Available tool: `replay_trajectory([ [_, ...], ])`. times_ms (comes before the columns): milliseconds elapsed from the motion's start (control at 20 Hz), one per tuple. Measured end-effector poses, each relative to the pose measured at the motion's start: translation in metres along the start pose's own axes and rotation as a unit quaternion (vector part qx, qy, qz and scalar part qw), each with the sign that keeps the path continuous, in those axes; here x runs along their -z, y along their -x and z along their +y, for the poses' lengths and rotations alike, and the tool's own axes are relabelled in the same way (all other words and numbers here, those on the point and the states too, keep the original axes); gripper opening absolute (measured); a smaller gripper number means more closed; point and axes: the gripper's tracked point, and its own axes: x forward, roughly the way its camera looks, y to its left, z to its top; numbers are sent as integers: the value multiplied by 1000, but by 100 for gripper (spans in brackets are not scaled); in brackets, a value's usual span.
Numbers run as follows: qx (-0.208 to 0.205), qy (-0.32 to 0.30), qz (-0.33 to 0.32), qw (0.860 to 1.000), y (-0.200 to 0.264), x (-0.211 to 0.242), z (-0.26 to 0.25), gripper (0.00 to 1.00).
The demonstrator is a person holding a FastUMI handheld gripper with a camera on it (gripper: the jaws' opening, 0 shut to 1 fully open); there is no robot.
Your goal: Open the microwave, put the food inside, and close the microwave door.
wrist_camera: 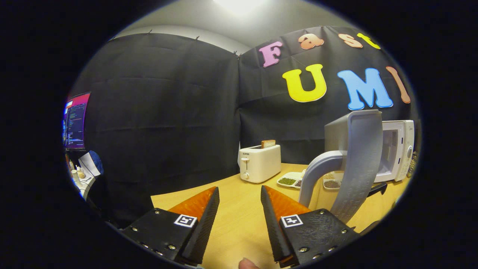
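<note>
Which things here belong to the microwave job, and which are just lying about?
Job:
white microwave, grey door swung open
white compartment tray of food
claw, open, empty above the wooden table

Lying about:
white toaster holding brown toast
computer monitor

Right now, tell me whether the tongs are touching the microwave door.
Apart. In the gripper view the open tongs hold nothing, bare table between them; the open microwave door stands beyond them, off to the side.
</note>
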Motion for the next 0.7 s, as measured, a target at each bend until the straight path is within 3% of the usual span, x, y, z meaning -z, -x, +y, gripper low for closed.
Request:
replay_trajectory([
  [50, 16, 5, 4, 1000, 1, 2, -9, 64],
  [100, 19, 2, 7, 1000, 2, 4, -14, 50],
  [200, 32, -7, 10, 999, 3, 2, -28, 47],
  [250, 71, -7, 10, 997, 5, 2, -47, 47],
  [300, 74, -11, 7, 997, 6, 3, -53, 23],
  [400, 98, -27, 3, 995, 12, -2, -76, 21],
  [500, 109, -42, -5, 993, 17, -3, -87, 2],
  [700, 160, -17, -9, 987, 37, -5, -114, 2],
])
